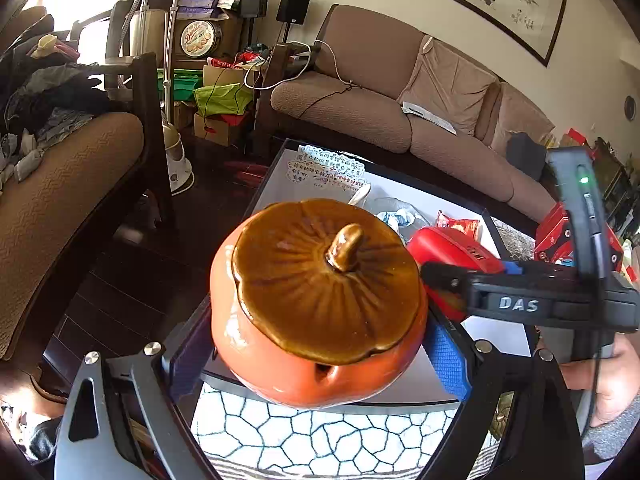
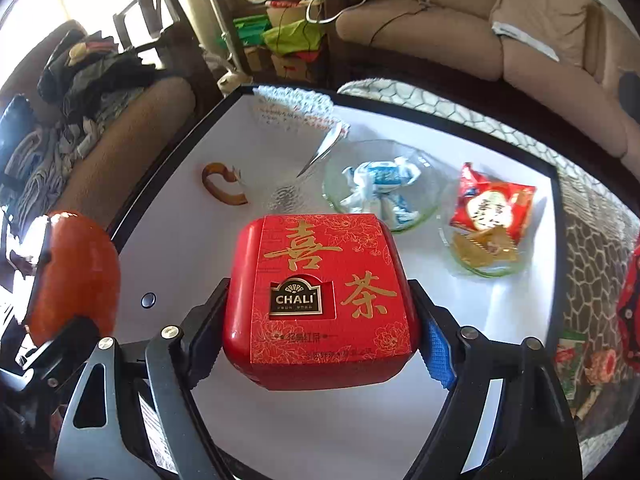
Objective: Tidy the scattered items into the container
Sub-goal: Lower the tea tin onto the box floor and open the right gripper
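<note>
My left gripper is shut on an orange pumpkin-shaped ceramic jar with a brown lid, held over the near edge of the white, black-rimmed tray. My right gripper is shut on a red tea tin with gold characters, held above the tray's white floor. In the left wrist view the tin shows just right of the jar. In the right wrist view the jar sits at the tray's left rim.
On the tray lie a glass dish of blue-white sweets, a second glass dish with a red snack packet, a brown ring-shaped piece and a lettered card. A patterned cloth lies under the tray. Sofas surround the table.
</note>
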